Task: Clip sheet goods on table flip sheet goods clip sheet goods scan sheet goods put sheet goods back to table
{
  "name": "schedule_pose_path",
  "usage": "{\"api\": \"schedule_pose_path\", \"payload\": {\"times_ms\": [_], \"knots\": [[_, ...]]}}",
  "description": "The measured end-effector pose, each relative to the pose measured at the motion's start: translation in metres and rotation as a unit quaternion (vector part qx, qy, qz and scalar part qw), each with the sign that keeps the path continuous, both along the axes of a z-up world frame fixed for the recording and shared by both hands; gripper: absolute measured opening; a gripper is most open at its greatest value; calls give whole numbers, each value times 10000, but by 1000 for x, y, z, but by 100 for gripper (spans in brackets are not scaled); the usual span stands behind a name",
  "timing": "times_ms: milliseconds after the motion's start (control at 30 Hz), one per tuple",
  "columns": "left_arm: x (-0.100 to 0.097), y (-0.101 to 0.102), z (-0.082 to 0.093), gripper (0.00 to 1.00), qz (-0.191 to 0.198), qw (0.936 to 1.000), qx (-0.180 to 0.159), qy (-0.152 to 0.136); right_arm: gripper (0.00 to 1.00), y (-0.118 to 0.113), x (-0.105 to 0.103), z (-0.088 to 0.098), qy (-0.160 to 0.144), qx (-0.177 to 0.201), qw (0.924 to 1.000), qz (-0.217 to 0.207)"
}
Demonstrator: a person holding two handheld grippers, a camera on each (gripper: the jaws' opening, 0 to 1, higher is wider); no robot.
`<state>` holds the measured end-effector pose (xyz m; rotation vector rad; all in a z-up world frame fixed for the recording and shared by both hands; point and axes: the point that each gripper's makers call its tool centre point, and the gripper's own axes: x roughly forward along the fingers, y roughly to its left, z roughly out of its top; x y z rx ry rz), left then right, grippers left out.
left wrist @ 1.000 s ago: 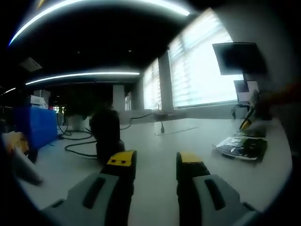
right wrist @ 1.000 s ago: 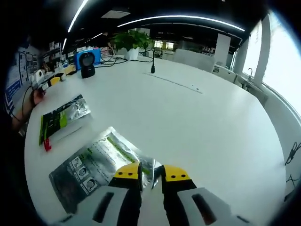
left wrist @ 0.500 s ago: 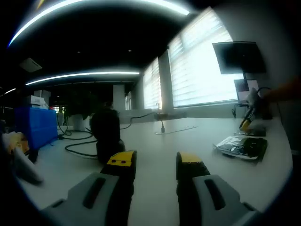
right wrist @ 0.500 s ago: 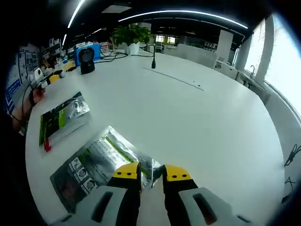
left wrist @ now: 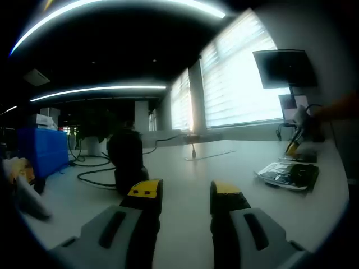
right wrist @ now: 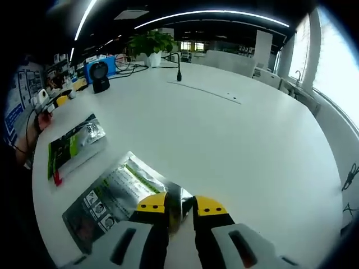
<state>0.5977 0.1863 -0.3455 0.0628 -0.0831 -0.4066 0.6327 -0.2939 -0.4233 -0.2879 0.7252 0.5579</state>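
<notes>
A silver printed pouch (right wrist: 115, 193) lies flat on the white table (right wrist: 235, 145). Its near corner stands up between the yellow-tipped jaws of my right gripper (right wrist: 179, 205), which is shut on it. A second pouch (right wrist: 73, 144), green and silver, lies just to the left. In the left gripper view the pouches (left wrist: 289, 174) show small at the far right, with the right gripper's yellow tip (left wrist: 293, 148) beside them. My left gripper (left wrist: 185, 193) hangs low over the table, open, with nothing between its jaws. The black scanner (left wrist: 128, 159) stands just ahead of it.
The scanner (right wrist: 100, 76) stands by a blue box (right wrist: 95, 64) at the table's far left, with black cables and a potted plant (right wrist: 147, 43) nearby. A thin black stand (right wrist: 179, 68) rises mid-table. A person's hand (right wrist: 40, 116) is at the left edge.
The right gripper view has shifted slightly, and the pouch corner now stands a little higher between its jaws. The left gripper view is unchanged.
</notes>
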Motion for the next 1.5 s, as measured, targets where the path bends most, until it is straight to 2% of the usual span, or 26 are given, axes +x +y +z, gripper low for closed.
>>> {"api": "schedule_pose_path", "payload": {"times_ms": [267,600,700,800,867,967,1100,1267,1500], "knots": [[0,0,0,27,-2,10000,-3,-1,0,6,-2,0,58,-31,9999,116],[-1,0,0,27,4,10000,-5,2,0,4,-2,1,70,42,10000,32],[0,0,0,27,3,10000,-9,4,0,3,-1,1,116,174,9997,-153],[-1,1,0,27,17,10000,-27,-10,0,1,-6,3,446,376,9970,-500],[0,2,1,27,30,10000,-40,-10,0,1,-8,6,356,422,9974,-453],[0,2,0,27,32,10000,-23,-1,0,4,-13,13,312,603,9966,-471],[-1,1,0,27,27,10000,-23,1,0,9,-18,36,142,1028,9931,-547],[-1,1,1,27,25,10000,-31,-4,0,12,-24,63,-129,1230,9910,-516],[-1,0,0,26,18,10000,-7,7,0,20,-31,82,-190,1503,9873,-488]]}}
